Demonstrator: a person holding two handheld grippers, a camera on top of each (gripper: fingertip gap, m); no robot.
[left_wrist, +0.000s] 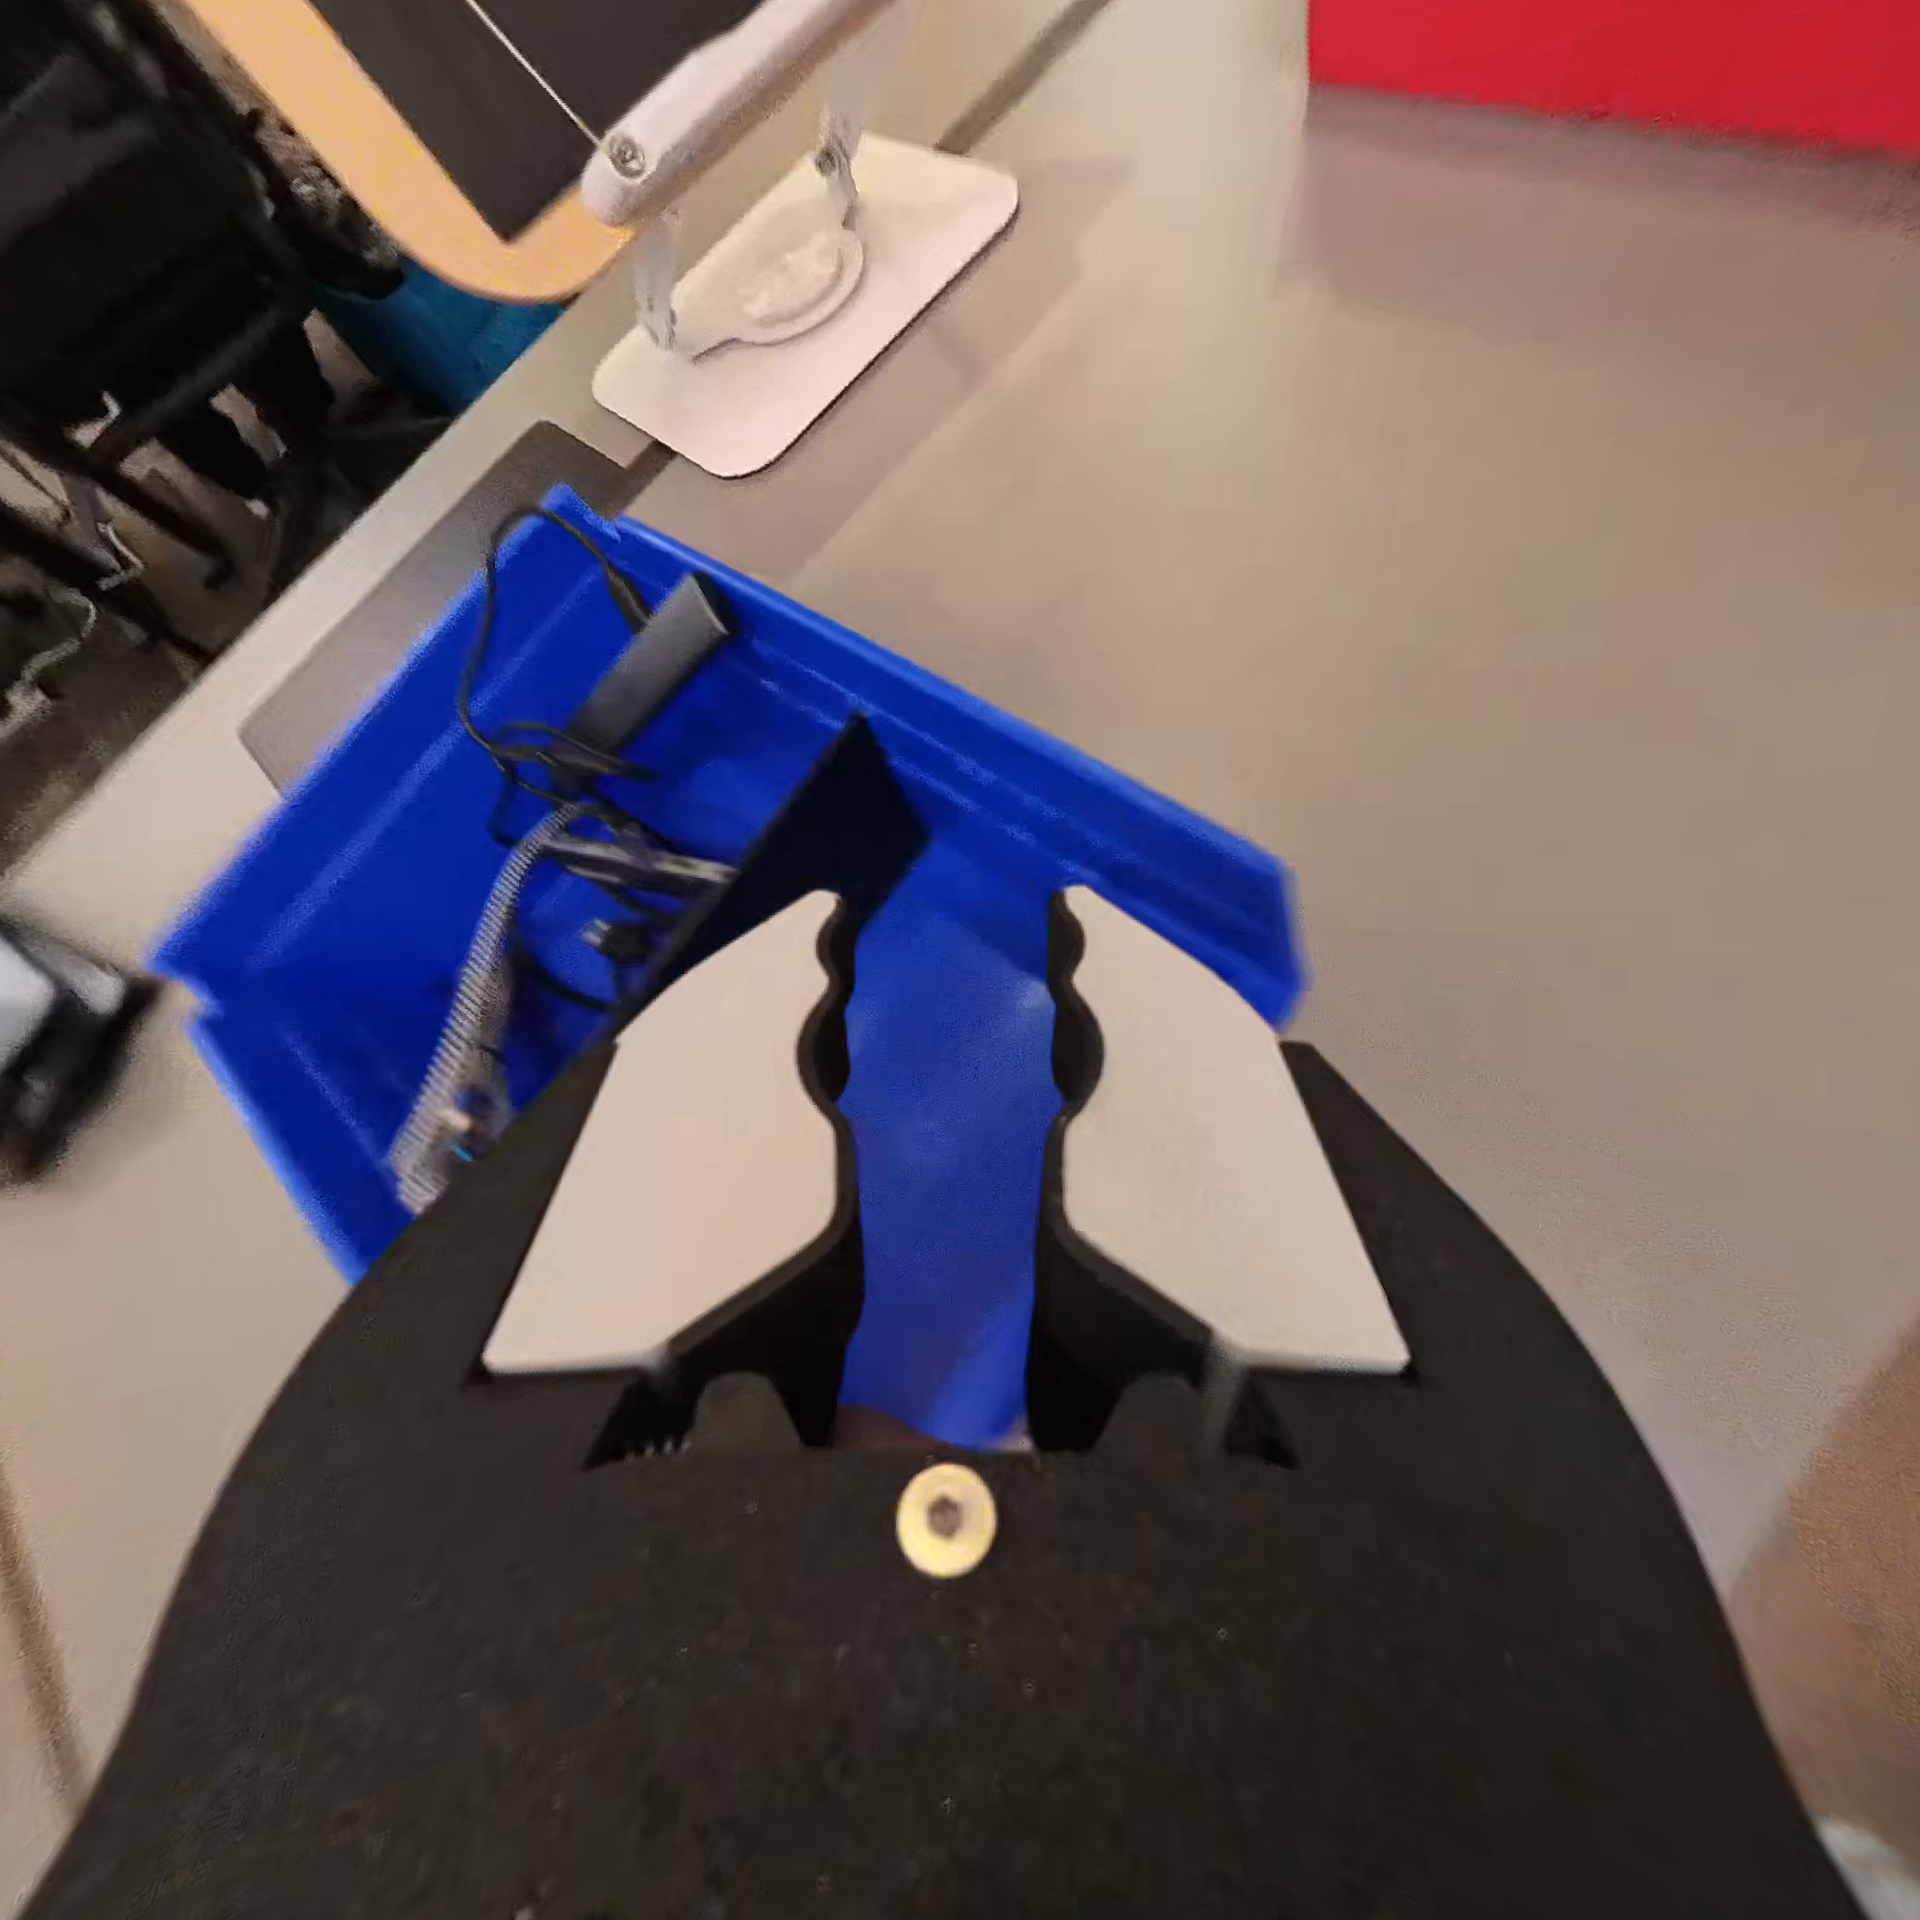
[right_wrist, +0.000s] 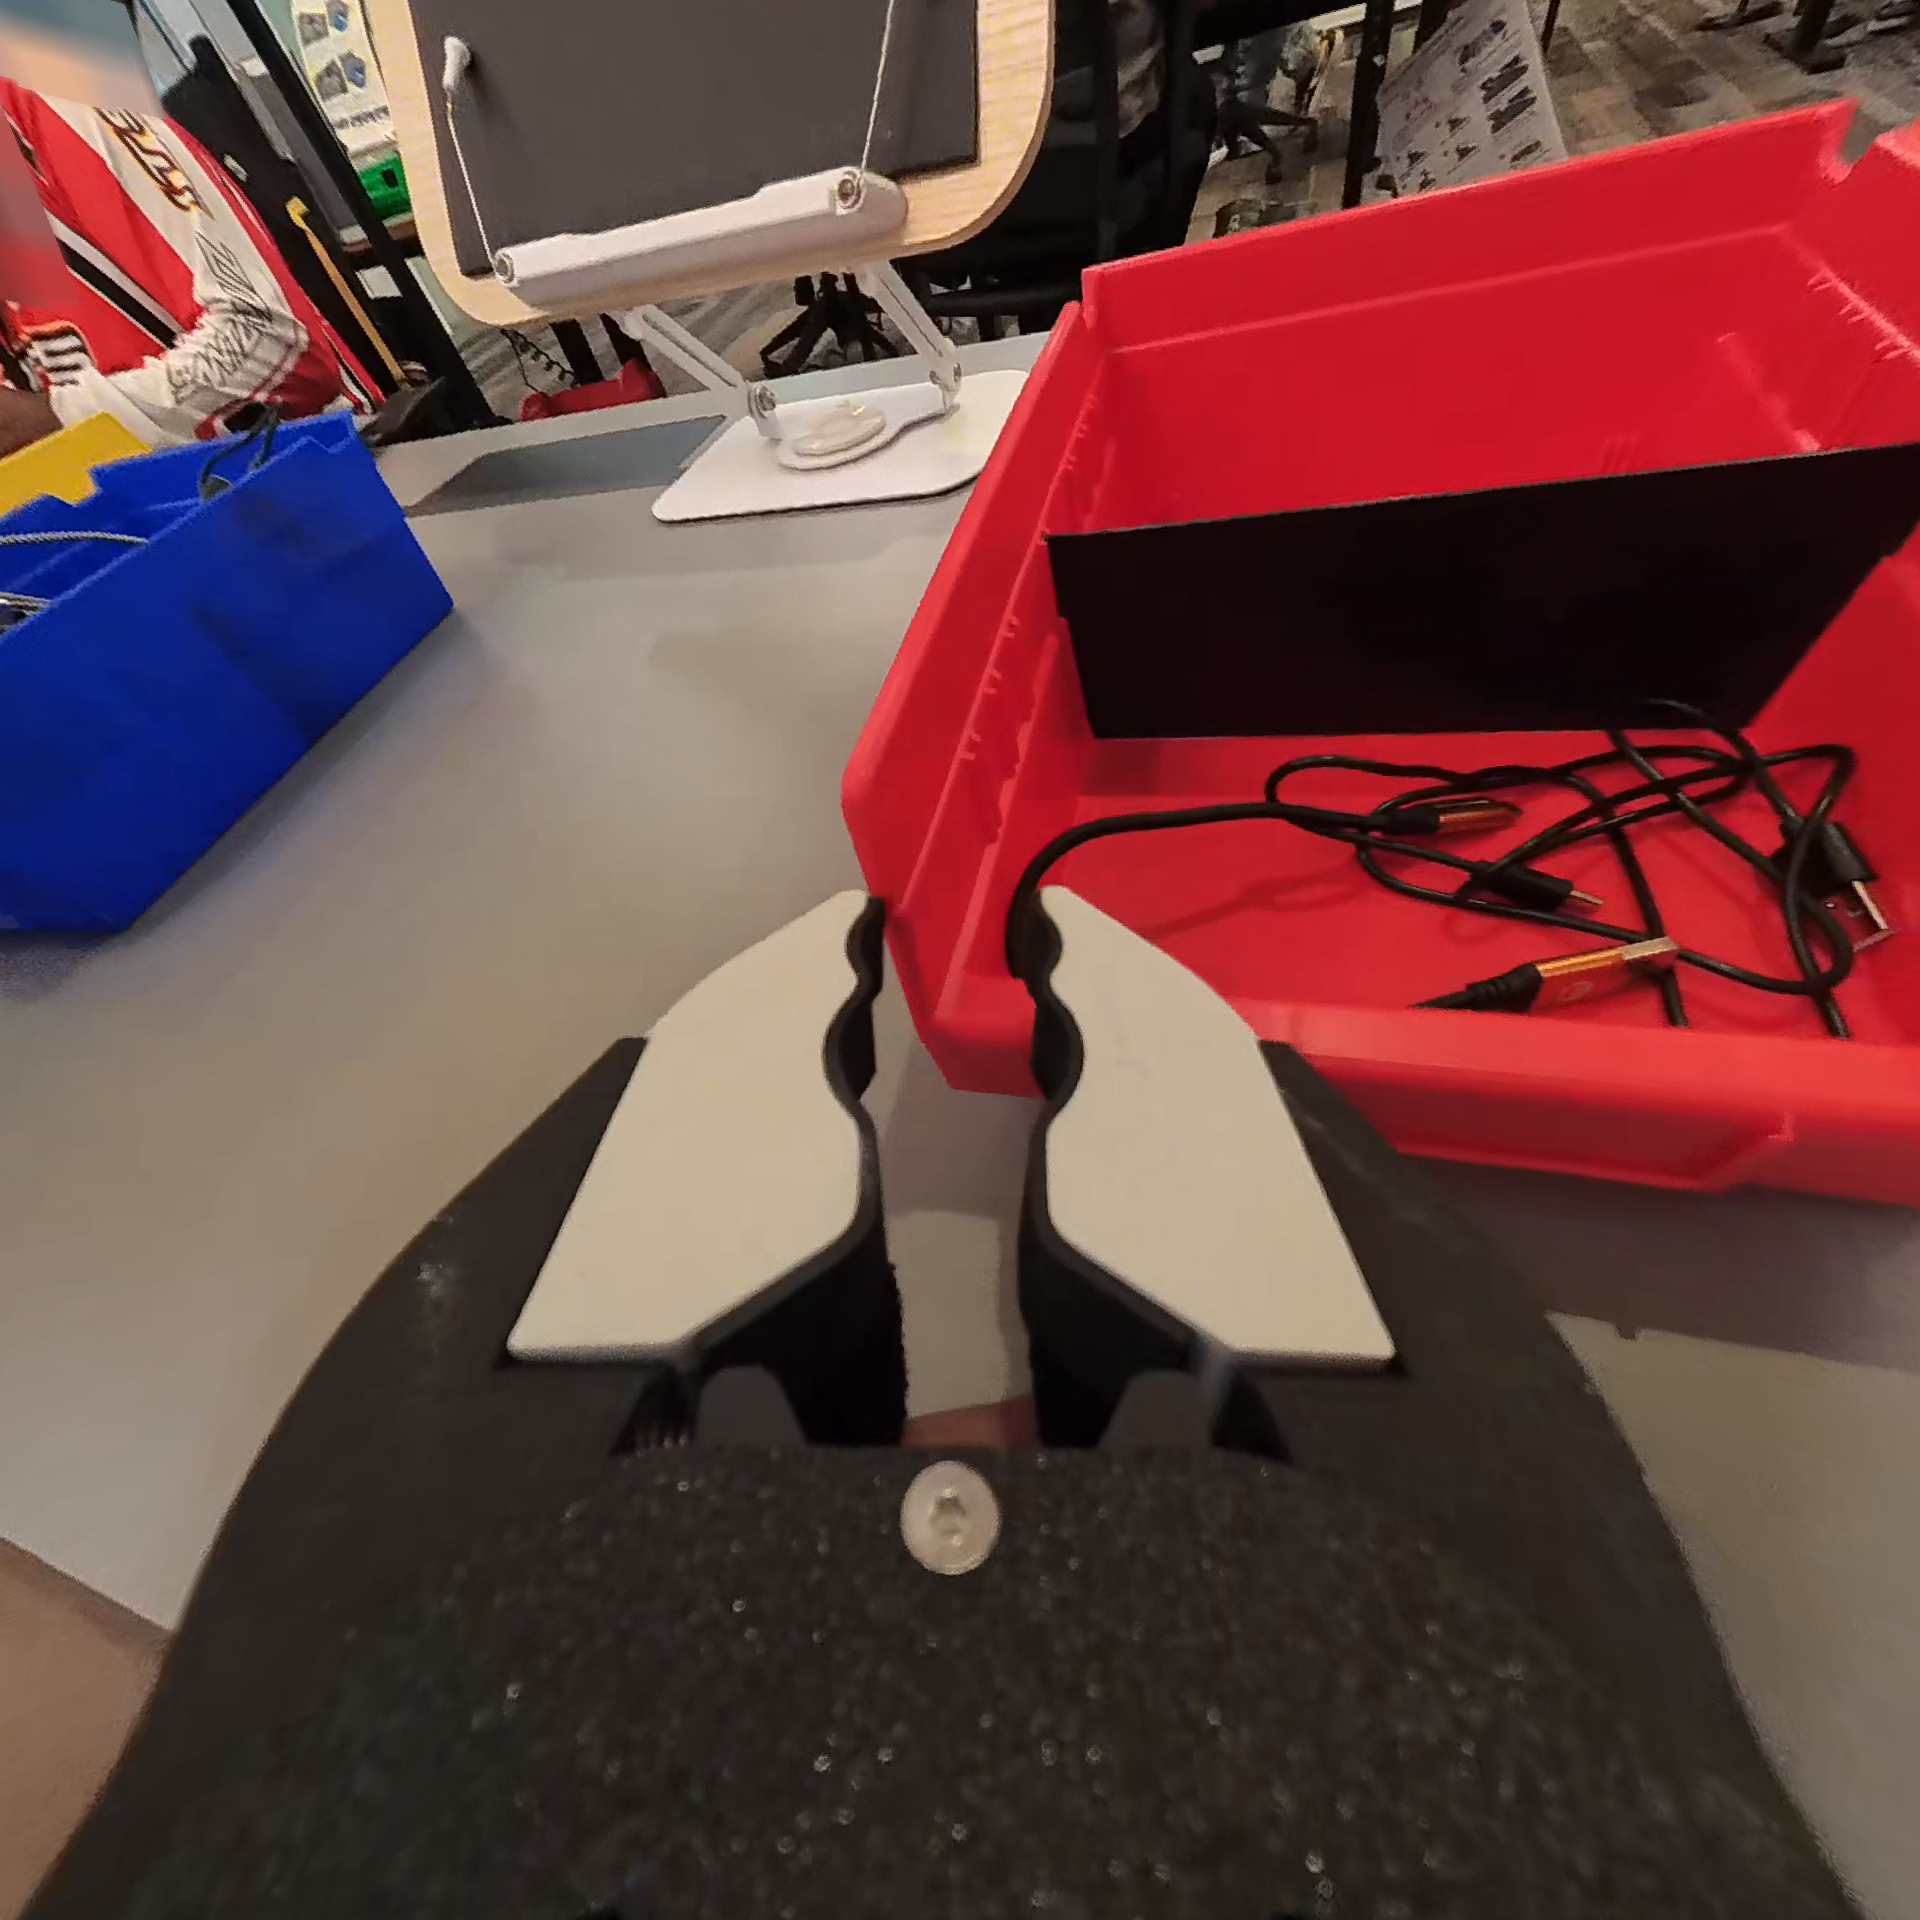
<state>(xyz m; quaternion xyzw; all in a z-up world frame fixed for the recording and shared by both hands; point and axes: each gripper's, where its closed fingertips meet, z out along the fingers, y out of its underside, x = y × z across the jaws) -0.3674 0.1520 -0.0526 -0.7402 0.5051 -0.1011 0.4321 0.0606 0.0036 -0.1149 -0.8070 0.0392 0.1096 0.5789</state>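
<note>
In the left wrist view, my left gripper (left_wrist: 948, 914) is open and empty, hovering over a blue bin (left_wrist: 1039, 800). A black divider (left_wrist: 831, 821) splits the bin. The part left of it holds thin black cables (left_wrist: 540, 758), a silver braided cable (left_wrist: 478, 1029) and a dark grey stick (left_wrist: 649, 665). In the right wrist view, my right gripper (right_wrist: 954, 909) is open and empty, its fingertips either side of the near left corner of a red bin (right_wrist: 1247, 416). That bin has a black divider (right_wrist: 1455, 603) and tangled black USB cables (right_wrist: 1558, 862); one cable runs up to my right fingertip.
Both bins stand on a grey table (right_wrist: 571, 779). A wood-framed dark board on a white stand (right_wrist: 831, 468) stands at the far edge, also in the left wrist view (left_wrist: 810, 312). The blue bin (right_wrist: 208, 644) and a yellow one (right_wrist: 62, 457) sit far left, by a person's sleeve (right_wrist: 156, 291). Left tips to right tips: about 45 centimeters.
</note>
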